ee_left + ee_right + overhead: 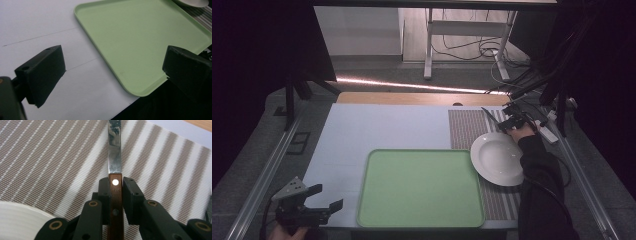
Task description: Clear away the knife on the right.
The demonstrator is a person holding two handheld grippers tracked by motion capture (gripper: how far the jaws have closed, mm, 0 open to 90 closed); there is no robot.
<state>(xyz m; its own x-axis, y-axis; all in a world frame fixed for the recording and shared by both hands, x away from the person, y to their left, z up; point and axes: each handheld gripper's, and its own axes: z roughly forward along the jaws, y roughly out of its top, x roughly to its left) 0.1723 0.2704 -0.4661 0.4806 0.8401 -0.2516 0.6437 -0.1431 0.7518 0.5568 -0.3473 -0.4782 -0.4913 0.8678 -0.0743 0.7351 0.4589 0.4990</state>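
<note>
A knife (114, 152) with a steel blade and a brown wooden handle (115, 195) points away over the striped placemat (50, 157). My right gripper (115, 185) is shut on the handle, blade sticking out ahead. In the high view that gripper (508, 121) sits at the far right, just beyond the white plate (498, 158) on the placemat (469, 127). My left gripper (326, 197) is open at the near left corner, left of the green tray (419, 187). Nothing lies between its jaws, and the tray's corner (140, 45) shows past them.
A white sheet (382, 125) covers the table, with a wooden strip (412, 98) along the far edge. The plate's rim (17, 220) is at the lower left of the right gripper view. Cables and a table leg (428, 45) lie on the floor beyond.
</note>
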